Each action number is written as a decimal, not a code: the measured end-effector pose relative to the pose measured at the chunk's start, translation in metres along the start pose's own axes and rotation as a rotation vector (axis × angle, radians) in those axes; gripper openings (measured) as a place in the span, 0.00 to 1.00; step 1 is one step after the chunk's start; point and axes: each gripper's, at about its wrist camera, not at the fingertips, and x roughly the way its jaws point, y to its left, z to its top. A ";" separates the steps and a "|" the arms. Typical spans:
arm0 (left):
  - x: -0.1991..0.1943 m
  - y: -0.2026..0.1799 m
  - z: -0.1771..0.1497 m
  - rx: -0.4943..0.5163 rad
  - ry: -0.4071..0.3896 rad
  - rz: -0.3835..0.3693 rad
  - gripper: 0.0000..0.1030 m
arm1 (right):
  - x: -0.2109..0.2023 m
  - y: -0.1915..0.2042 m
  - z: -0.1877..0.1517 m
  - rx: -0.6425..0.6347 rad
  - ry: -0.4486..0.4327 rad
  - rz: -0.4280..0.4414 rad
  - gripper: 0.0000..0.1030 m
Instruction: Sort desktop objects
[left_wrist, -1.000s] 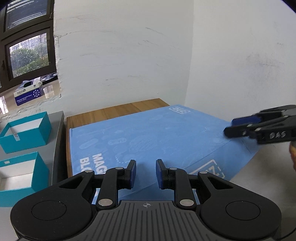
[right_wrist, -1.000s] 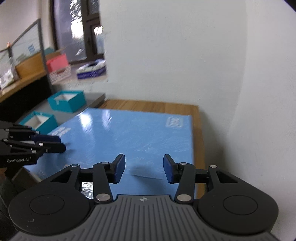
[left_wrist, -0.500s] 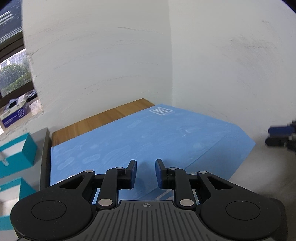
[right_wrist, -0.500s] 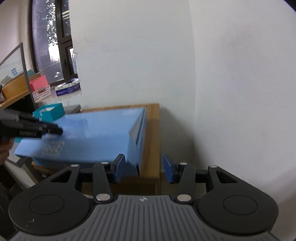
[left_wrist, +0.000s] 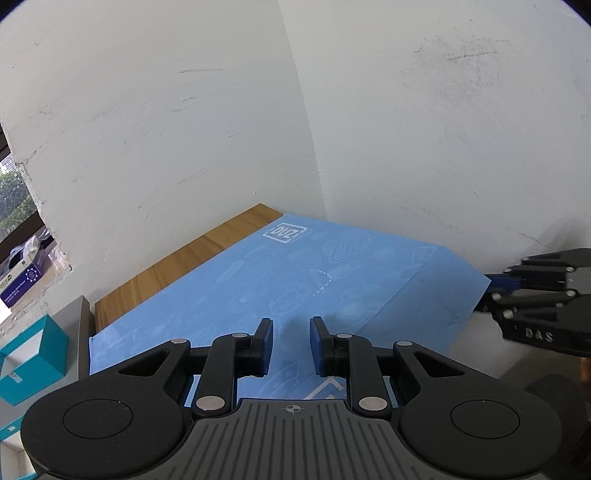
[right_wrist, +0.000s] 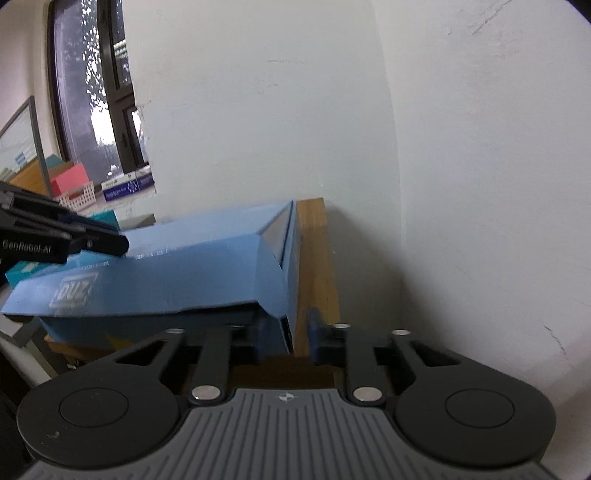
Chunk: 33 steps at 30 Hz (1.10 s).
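Note:
A flat blue box (left_wrist: 332, 280) printed "DUZ" lies on a wooden desk (left_wrist: 192, 266) pushed into a wall corner. My left gripper (left_wrist: 291, 345) hovers low over the box's near top face, open, with nothing between its fingers. In the right wrist view the blue box (right_wrist: 166, 266) shows from the side, its lid flap slightly raised. My right gripper (right_wrist: 288, 334) has its jaws drawn in around the box's near corner wall. In the left wrist view the right gripper (left_wrist: 491, 291) meets the box's right edge. The left gripper (right_wrist: 110, 243) rests over the lid.
White walls close in behind and to the right of the desk (right_wrist: 314, 240). Open teal boxes (left_wrist: 33, 354) sit on a grey surface to the left. By the window are a tissue box (left_wrist: 26, 280) and a pink box (right_wrist: 70, 181) in a white basket.
The right gripper dropped from above the box to its right corner and its jaws narrowed around it. The left gripper turned toward the wall corner, still open.

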 end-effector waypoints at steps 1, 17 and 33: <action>0.000 0.000 0.000 -0.003 0.001 -0.001 0.23 | 0.000 -0.001 0.001 0.005 -0.005 0.011 0.13; 0.001 -0.020 0.010 0.044 -0.012 -0.049 0.22 | -0.014 0.005 0.004 0.063 -0.027 0.042 0.04; 0.009 -0.034 0.011 0.048 0.024 -0.132 0.23 | 0.004 0.007 -0.007 0.104 -0.033 0.025 0.08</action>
